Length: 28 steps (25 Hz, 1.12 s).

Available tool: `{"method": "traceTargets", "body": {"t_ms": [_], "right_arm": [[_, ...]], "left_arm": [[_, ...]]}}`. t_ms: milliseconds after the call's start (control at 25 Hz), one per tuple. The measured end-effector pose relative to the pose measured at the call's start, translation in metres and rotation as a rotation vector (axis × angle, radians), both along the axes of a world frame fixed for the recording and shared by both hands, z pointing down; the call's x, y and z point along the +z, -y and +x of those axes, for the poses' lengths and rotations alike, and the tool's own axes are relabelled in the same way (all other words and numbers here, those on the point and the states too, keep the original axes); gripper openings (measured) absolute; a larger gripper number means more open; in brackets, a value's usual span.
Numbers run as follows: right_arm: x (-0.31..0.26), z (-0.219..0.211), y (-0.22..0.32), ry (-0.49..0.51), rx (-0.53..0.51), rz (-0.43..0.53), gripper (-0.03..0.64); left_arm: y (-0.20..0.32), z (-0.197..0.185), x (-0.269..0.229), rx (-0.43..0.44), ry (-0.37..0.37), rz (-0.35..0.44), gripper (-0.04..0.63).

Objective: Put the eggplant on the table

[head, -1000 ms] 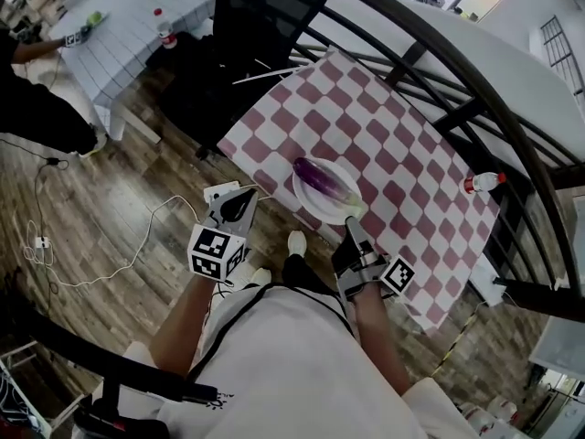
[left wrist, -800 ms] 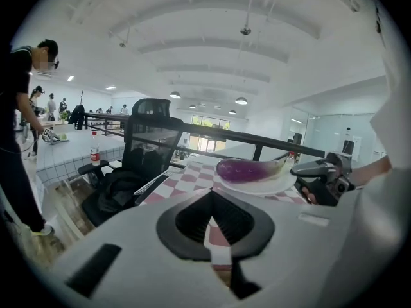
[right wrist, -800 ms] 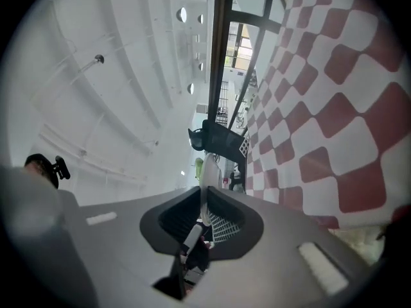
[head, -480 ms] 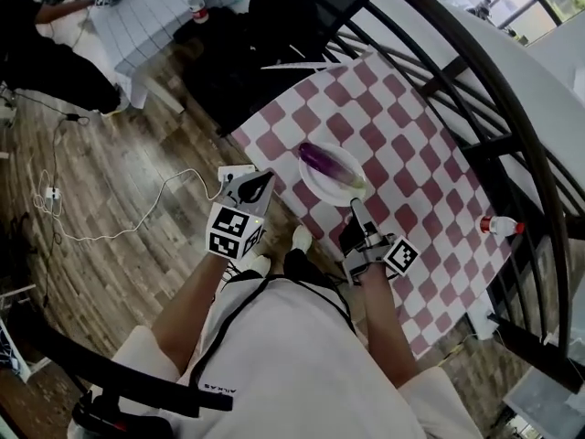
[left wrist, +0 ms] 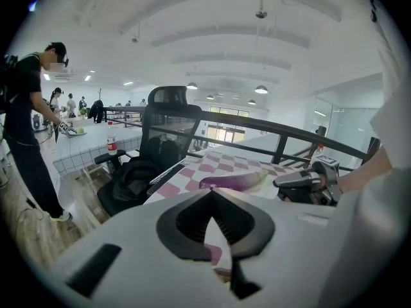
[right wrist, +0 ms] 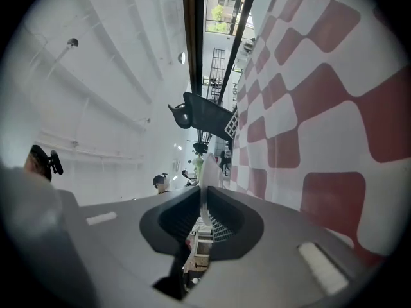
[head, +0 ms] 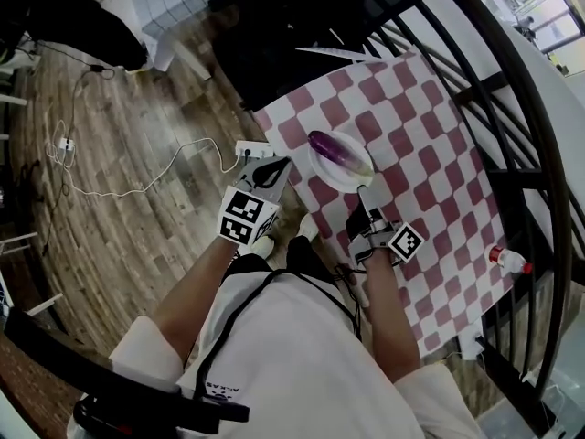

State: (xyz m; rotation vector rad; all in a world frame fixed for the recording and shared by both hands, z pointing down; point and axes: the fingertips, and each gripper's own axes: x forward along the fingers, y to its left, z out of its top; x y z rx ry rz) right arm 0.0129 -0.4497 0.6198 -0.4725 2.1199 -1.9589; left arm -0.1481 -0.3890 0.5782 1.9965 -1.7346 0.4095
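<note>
1. Wood planks make up the floor [head: 137,245], the widest thing in view. It spreads out to the left of the plate [head: 329,176], with a white cable and a power strip [head: 249,148] lying on it. A dark railing [head: 512,99] curves round the far side of the plate.
2. Red-and-white checked cloth covers the surface [head: 430,144], which lies under the plate and runs on beyond it and to its right.
3. Beyond the plate, off the surface's far corner, stands a black office chair [head: 302,26].
4. The white plate is at the surface's near edge. I cannot tell whether it rests flat or hangs just above the cloth.
5. The purple eggplant [head: 336,148] lies along the plate, so it is over the surface but not on the cloth itself. I judge the task close to done. What is left is settling the plate and letting go, or else moving the eggplant off onto the cloth.
6. At the plate's near rim, the right gripper [head: 366,193] is clamped on that thin white edge.
7. Just left of the plate, the left gripper [head: 277,167] has its jaws together with nothing between them.
8. Well to the right of the plate, at the surface's edge, lies a small red-capped bottle [head: 509,262].
</note>
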Motion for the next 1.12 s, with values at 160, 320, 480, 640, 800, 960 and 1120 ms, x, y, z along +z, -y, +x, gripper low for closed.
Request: {"method": "traceTargets", "body": {"t_ms": [160, 320, 480, 640, 800, 960, 1120], "right_arm": [[0.016, -0.011, 0.007, 0.004, -0.034, -0.009, 0.041], [0.036, -0.024, 0.012, 0.0, -0.073, -0.012, 0.041], [0.053, -0.042, 0.017, -0.002, -0.108, -0.019, 0.041], [0.065, -0.057, 0.023, -0.011, -0.123, -0.035, 0.041], [0.073, -0.067, 0.024, -0.022, -0.142, -0.044, 0.041], [0.08, -0.068, 0.022, -0.048, -0.152, -0.053, 0.038], [0.089, -0.065, 0.02, -0.101, -0.154, -0.062, 0.031]], "left_arm": [[0.003, -0.004, 0.006, -0.028, -0.006, -0.009, 0.006], [0.002, -0.009, 0.012, -0.049, 0.005, -0.023, 0.006], [-0.001, -0.019, 0.017, -0.08, 0.011, -0.035, 0.006], [-0.002, -0.025, 0.021, -0.093, 0.015, -0.049, 0.006], [-0.005, -0.027, 0.022, -0.105, 0.013, -0.05, 0.006], [-0.006, -0.027, 0.023, -0.107, 0.011, -0.052, 0.006], [-0.006, -0.028, 0.022, -0.105, 0.011, -0.051, 0.006]]}}
